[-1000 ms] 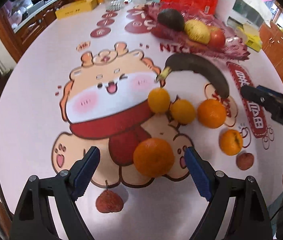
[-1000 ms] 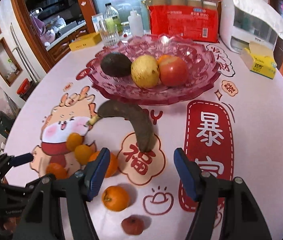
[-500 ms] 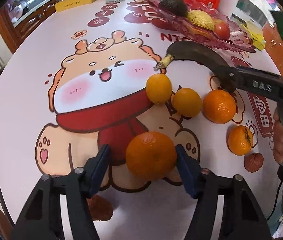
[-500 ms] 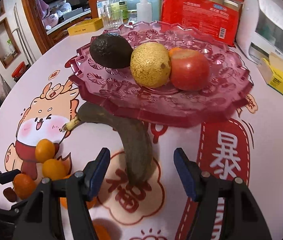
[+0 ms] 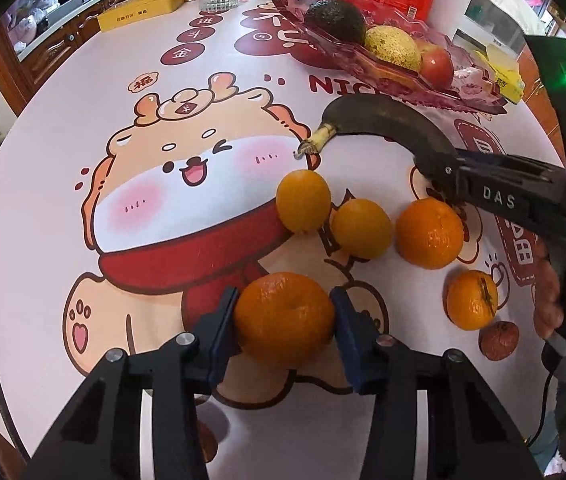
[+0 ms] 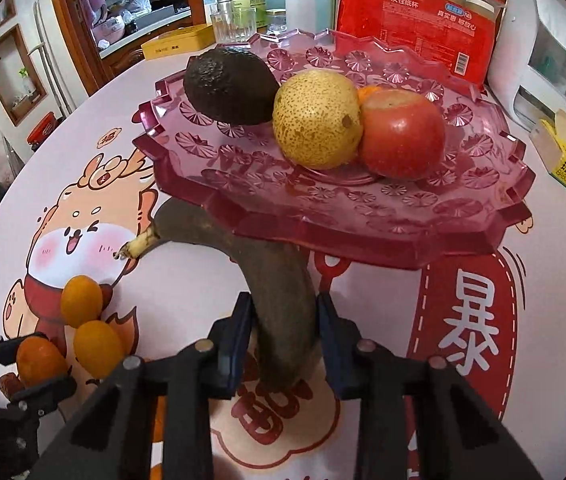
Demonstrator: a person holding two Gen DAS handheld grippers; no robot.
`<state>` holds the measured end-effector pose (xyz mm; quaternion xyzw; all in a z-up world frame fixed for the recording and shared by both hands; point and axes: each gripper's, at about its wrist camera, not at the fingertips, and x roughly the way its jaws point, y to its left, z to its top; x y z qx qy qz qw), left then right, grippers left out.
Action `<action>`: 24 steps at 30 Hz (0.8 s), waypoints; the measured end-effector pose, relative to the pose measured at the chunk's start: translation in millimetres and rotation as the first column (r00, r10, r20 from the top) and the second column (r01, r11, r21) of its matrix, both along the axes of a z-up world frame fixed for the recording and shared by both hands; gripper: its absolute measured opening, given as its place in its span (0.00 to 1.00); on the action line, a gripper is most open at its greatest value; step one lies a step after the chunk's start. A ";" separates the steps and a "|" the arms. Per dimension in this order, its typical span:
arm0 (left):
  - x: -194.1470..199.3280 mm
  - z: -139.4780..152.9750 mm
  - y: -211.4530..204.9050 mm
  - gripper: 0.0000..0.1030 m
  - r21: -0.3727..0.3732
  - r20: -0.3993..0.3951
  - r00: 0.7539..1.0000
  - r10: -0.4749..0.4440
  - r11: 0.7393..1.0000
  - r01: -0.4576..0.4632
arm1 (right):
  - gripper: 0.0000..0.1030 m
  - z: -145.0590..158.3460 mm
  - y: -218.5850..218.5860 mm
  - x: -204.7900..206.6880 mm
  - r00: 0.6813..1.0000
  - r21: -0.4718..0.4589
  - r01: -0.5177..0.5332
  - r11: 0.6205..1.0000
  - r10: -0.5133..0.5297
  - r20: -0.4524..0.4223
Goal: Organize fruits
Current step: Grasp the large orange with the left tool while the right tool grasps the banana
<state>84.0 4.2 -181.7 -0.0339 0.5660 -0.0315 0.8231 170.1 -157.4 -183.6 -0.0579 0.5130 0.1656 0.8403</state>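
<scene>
**Operator:** What state are the two grips in?

**Technician:** The left gripper (image 5: 285, 322) has its jaws closing on the nearest orange (image 5: 285, 316), with both blue pads against the peel. The fruit sits on the printed tablecloth (image 5: 43, 184). The right gripper (image 6: 283, 332) is clamped narrow on the blackened banana (image 6: 279, 300) near its blossom end. The banana lies on the cloth, its stalk end pointing at the cartoon face.

**Operator:** How should the lift be done?

**Technician:** In my judgement, raise both fruits straight up before travelling. The banana looks overripe and soft, so add no pressure. Its curve passes under the rim of the pink fruit tray (image 6: 363, 236), so draw it toward the operator first, then up. Set both fruits on the bare tray floor in front of the avocado (image 6: 229, 86), pear (image 6: 317, 120) and apple (image 6: 401, 136).

**Operator:** What cannot be verified?

**Technician:** The banana's tip is hidden behind the right gripper's frame. Whether either fruit has left the cloth cannot be told. An orange object behind the apple is mostly covered. The small brown fruit (image 5: 499, 340) near the person's hand (image 5: 551, 300) is hard to identify.
</scene>
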 end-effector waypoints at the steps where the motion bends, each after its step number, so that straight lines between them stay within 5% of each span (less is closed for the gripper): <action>1: 1.2 0.0 0.1 0.43 -0.002 -0.001 1.000 0.003 1.000 -0.003 | 0.31 0.2 -0.7 -1.6 1.000 0.001 -0.001 1.000 0.001 0.000; 24: 7.6 -0.7 1.0 0.43 -0.010 -0.004 1.000 0.007 1.000 -0.007 | 0.39 -1.7 10.8 4.6 1.000 -0.036 -0.012 0.999 0.013 0.012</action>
